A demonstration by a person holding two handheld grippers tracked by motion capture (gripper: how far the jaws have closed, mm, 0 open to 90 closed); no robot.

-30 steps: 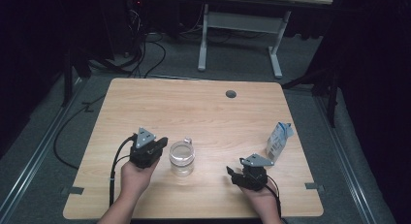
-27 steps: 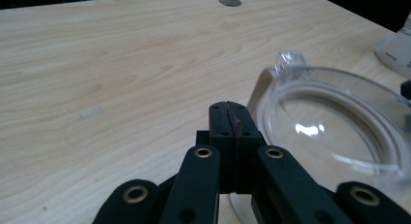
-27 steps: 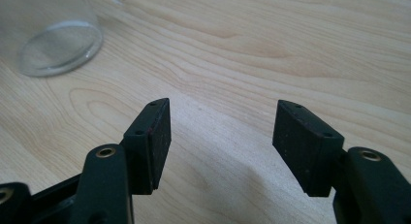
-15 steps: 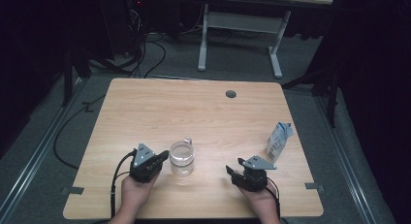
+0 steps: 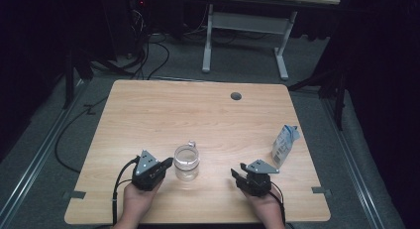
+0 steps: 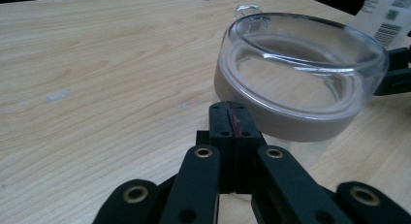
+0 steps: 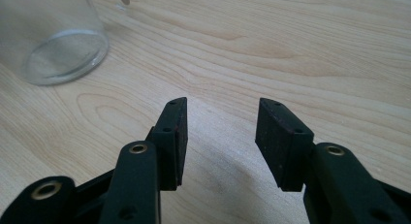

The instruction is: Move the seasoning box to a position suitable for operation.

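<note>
Left gripper [image 5: 167,164] sits just beside the glass jar [image 5: 186,162], jaws pressed together on nothing, tips at the jar's near wall. The jar stands upright on the table [image 5: 198,115], between both hands. Right gripper [image 5: 236,173], well apart from it, has just been closing, jaws half spread over bare wood

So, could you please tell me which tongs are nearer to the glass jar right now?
The left. The left tongs, shut, sit right beside the glass jar, at its left. The right tongs are open, well off to its right, nothing between them.
</note>
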